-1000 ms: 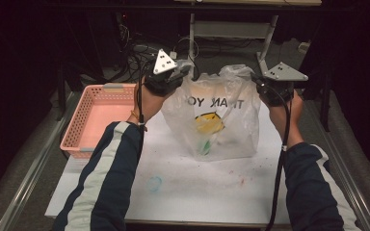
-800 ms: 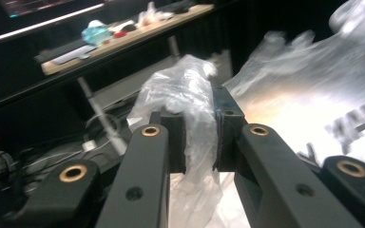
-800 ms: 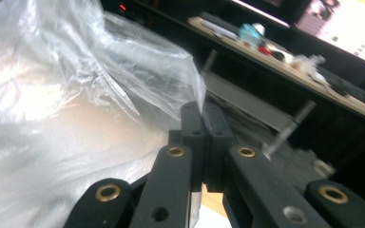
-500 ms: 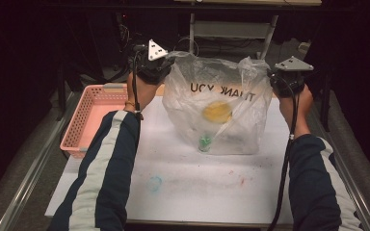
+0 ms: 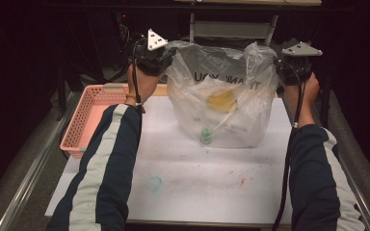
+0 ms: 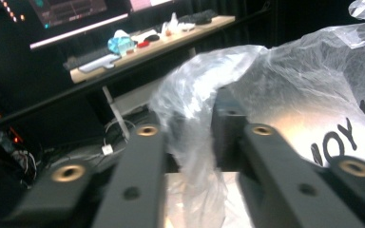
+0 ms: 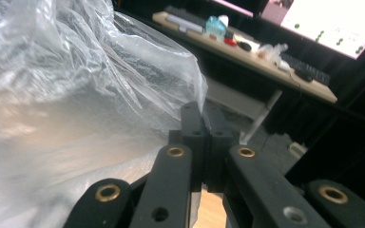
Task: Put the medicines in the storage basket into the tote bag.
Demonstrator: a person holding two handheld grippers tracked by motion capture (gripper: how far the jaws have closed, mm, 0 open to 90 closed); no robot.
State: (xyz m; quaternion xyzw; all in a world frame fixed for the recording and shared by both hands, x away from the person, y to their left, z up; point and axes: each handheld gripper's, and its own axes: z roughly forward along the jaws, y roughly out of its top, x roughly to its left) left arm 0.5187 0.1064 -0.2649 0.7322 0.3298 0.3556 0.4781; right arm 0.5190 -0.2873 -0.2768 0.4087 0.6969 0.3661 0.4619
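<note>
The white surface [image 5: 188,192] carries a pink basket [image 5: 84,122] at its left edge. Neither presents a hazard.

The clear plastic bag [image 5: 221,91] printed with dark lettering hangs stretched between the two raised tools, with its bottom resting on or just above the surface; contact there cannot be confirmed. The film is thin and creased. Judgement: the main risk is the film tearing or slipping at either corner if the hands spread further apart or lift unevenly.

The left hand-held gripper [image 6: 195,142] is clamped on a bunched corner of the bag, film visibly pinched between its jaws. The right hand-held gripper [image 7: 203,142] has its jaws pressed together at the bag's opposite corner; the film runs right up to the jaws, and the hold looks narrower. Judgement: this right-hand pinch is the likelier point of release.

Inside the bag, a yellow item [image 5: 221,101] sits mid-height and a small green item [image 5: 206,134] lies near the bottom. Judgement: if one corner drops, the mouth tips and the contents may shift or spill onto the surface.
</note>
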